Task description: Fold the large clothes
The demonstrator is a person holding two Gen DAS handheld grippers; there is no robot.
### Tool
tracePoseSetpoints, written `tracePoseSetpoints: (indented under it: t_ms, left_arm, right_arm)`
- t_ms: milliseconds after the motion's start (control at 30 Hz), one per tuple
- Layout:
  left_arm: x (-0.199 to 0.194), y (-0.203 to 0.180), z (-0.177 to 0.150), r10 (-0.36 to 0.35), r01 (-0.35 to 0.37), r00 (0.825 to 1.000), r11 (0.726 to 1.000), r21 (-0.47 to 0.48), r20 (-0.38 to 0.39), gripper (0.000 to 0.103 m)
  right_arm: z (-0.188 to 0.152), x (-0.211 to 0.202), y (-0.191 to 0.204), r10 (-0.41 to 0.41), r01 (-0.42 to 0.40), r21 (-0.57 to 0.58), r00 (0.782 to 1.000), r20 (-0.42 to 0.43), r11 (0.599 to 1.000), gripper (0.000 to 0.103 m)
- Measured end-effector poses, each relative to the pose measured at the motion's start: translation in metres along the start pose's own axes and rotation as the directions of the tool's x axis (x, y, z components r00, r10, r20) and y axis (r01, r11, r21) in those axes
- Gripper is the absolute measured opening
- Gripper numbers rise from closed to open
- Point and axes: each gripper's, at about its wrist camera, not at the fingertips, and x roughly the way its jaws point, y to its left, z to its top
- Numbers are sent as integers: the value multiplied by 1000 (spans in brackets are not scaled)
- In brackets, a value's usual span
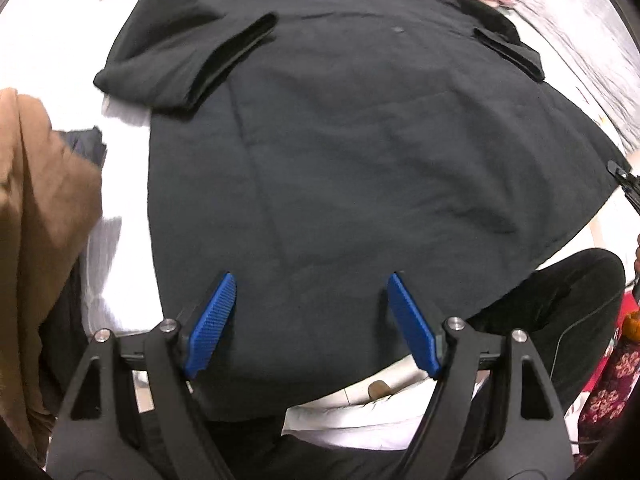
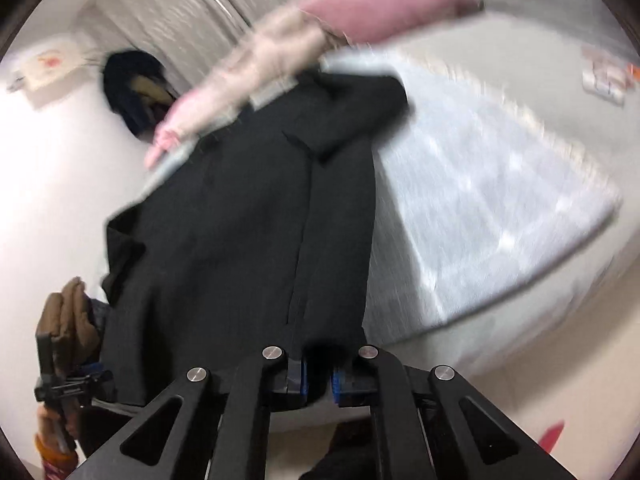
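Plainly, much is hard to read here: the right wrist view is smeared by blur, so the pink and cream clothes (image 2: 280, 44) at the far end of the bed (image 2: 500, 184) show only as soft streaks, and the dark bundle (image 2: 134, 88) beyond them cannot be made out. The black coat (image 1: 360, 152) lies spread flat on the white bed, its collar toward the far edge, one sleeve folded in over the left shoulder, and its hem hanging over the near edge, where the lower part is cut off behind the gripper frames. The left gripper (image 1: 310, 320) hovers above the hem with its blue pads (image 1: 210, 324) spread wide and nothing between them. The right gripper (image 2: 318, 376) has its pads pressed together on the hem of the black coat at the near edge; the pinched cloth itself is mostly hidden by the black fingers. A brown garment (image 1: 36, 216) crowds the left edge of the bed, just beside the coat, and is cut off by the picture's rim. On the right side of the coat the bed is bare and pale, leaving open room there. Below the near edge, a person's dark trouser leg (image 1: 560, 308) stands close to the hanging hem.
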Motion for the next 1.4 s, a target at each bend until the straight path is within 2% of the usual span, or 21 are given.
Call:
tracePoseSetpoints:
  t_ms: [67,133,167,233,300,367,467,567,633,700,800,833,867,900,933,1033,1100,1233,1333,1400]
  left_arm:
    - [-5,-4,3,3,-3,1000,1000,31,20,79]
    - [-8,-9,8,9,-12,999,998,60,45,79]
    - [-11,-11,9,6,-10,998,997,70,69,79]
    - [-16,-18,18,-5,-6,993,996,91,119,79]
    - [-23,-23,23,-31,12,987,993,121,156,79]
    - [-26,-40,35,-61,28,978,986,166,197,79]
    - [-22,-66,49,-103,50,969,972,231,226,79]
    - [-7,-102,63,-159,81,958,948,308,237,79]
    - [11,-127,68,-204,105,951,921,376,233,79]
    - [34,-144,64,-225,129,956,898,420,188,79]
    - [74,-156,47,-211,177,977,887,427,32,79]
    - [77,-158,39,-206,175,978,887,427,29,79]
    - [74,-158,31,-214,167,975,884,437,59,79]
    - [70,-158,22,-228,173,971,870,461,65,80]
    - [66,-157,14,-232,181,972,855,487,46,80]
    - [50,-149,-1,-236,194,972,838,510,19,80]
    - [39,-139,-2,-232,191,972,846,498,21,80]
    - [16,-108,24,-147,85,982,904,418,120,80]
    - [9,-74,52,-57,7,984,960,279,170,80]
    - [5,-57,67,-13,-21,984,982,187,180,80]
  right_arm:
    - [-1,11,-19,-97,100,45,993,-65,994,8]
    - [-10,33,-32,-201,217,78,964,-171,973,14]
    - [-13,36,-32,-233,251,75,954,-186,965,23]
    - [-14,34,-22,-315,326,39,934,-167,945,35]
    - [-8,22,-14,-355,360,29,928,-110,932,52]
    - [-1,9,-6,-348,350,37,936,-54,936,59]
    - [14,1,13,-302,301,33,953,1,953,64]
    - [24,11,37,-247,247,-7,969,3,969,68]
    - [28,22,51,-210,210,-35,978,-7,977,68]
    - [30,33,63,-187,186,-49,982,-24,981,68]
    - [29,45,76,-156,152,-64,986,-53,986,68]
    - [28,48,79,-152,147,-74,987,-60,986,68]
    - [28,50,82,-151,145,-88,987,-64,986,69]
    - [29,52,86,-152,145,-103,986,-65,984,69]
    - [30,54,88,-153,145,-114,986,-66,983,69]
    - [42,63,102,-158,148,-137,985,-66,979,69]
    - [53,67,112,-153,143,-143,987,-56,979,69]
    - [75,74,137,-91,87,-142,996,-19,986,69]
    - [91,78,152,-52,50,-157,999,-9,986,71]
    - [100,80,157,-30,31,-190,999,11,981,72]
